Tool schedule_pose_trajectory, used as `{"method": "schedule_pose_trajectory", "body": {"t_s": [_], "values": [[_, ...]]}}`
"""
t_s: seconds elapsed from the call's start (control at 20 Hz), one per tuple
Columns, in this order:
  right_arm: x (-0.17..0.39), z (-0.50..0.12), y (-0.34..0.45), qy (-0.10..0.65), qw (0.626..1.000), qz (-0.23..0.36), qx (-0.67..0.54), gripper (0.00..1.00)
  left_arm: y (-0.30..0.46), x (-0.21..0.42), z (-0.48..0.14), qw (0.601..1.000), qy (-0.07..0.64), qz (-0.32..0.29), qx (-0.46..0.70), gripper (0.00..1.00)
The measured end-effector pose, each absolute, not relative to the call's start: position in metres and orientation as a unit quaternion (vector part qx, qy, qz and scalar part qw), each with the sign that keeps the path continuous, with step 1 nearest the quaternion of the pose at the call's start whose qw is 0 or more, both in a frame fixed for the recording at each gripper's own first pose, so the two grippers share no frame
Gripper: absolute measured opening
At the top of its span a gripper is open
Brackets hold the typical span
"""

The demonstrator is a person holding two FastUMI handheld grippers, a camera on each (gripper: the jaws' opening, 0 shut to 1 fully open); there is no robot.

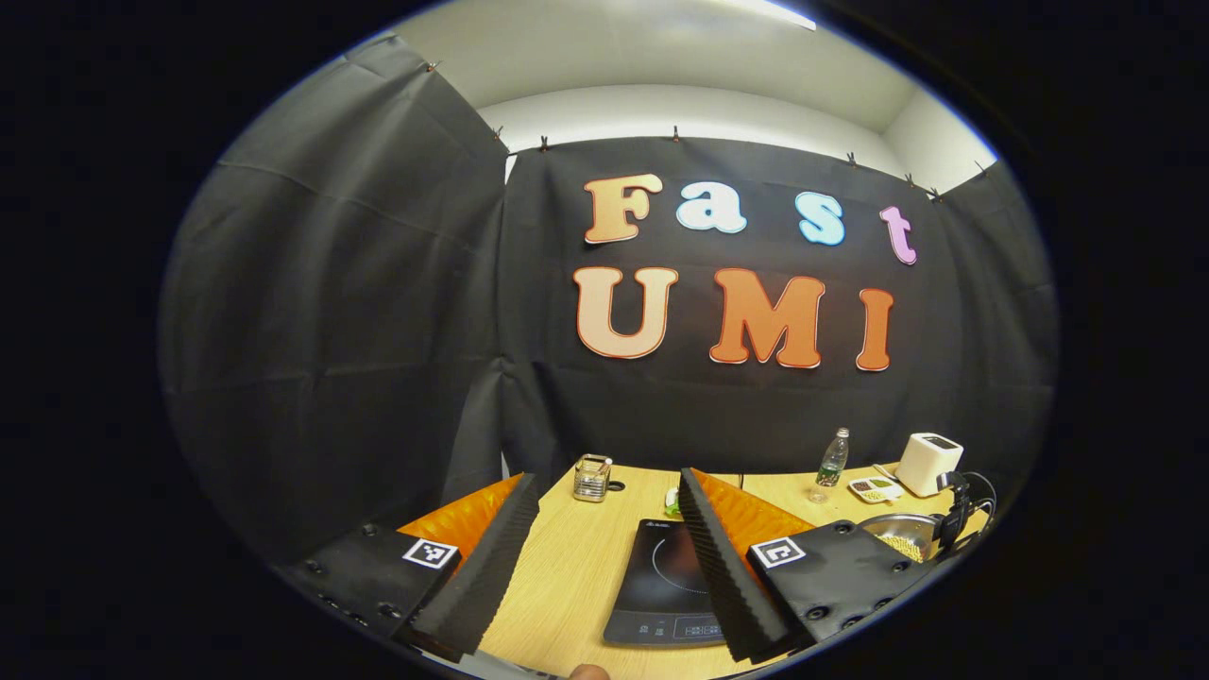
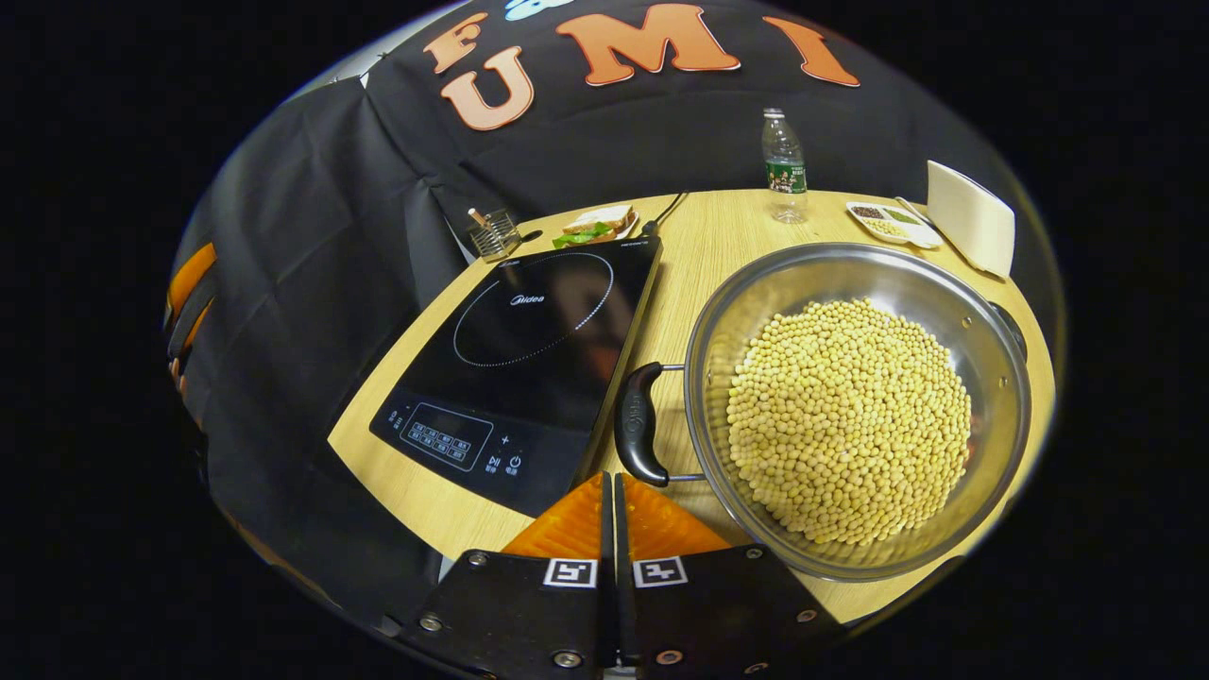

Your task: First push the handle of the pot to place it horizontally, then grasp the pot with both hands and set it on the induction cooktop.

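One steel pot (image 2: 855, 406) heaped with soybeans (image 2: 848, 420), beside the cooktop (image 2: 529, 368)

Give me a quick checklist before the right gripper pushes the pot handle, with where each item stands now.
1. Right gripper shut for pushing: ok, fingers together, holding nothing.
2. Right gripper lined up with the near handle: ok, its tips sit just below the handle, apart from it.
3. Pot on the table beside the induction cooktop, not on it: ok.
4. Cooktop surface free: ok.
5. Soybeans well under the rim: ok, though heaped.
6. Left gripper open, ready to grasp: ok, raised over the cooktop.
7. Far handle position: cannot tell, mostly hidden.
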State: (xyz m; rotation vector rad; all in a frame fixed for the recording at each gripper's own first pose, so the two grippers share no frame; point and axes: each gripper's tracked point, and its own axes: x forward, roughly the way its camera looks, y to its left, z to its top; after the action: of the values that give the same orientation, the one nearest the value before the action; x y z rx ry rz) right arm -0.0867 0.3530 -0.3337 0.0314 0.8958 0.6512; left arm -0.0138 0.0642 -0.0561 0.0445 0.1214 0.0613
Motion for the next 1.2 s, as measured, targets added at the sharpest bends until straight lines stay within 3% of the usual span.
{"method": "schedule_pose_trajectory", "body": {"t_s": [0.7,1.2], "values": [[-0.040,-0.334,0.378,0.409,0.864,0.292,0.030,0.00,0.078,0.015,-0.079,0.996,0.083,0.027,0.003,0.97],[-0.045,-0.308,0.360,0.381,0.870,0.311,0.032,0.00,0.035,0.018,-0.089,0.995,0.101,-0.013,0.002,0.96]]}}
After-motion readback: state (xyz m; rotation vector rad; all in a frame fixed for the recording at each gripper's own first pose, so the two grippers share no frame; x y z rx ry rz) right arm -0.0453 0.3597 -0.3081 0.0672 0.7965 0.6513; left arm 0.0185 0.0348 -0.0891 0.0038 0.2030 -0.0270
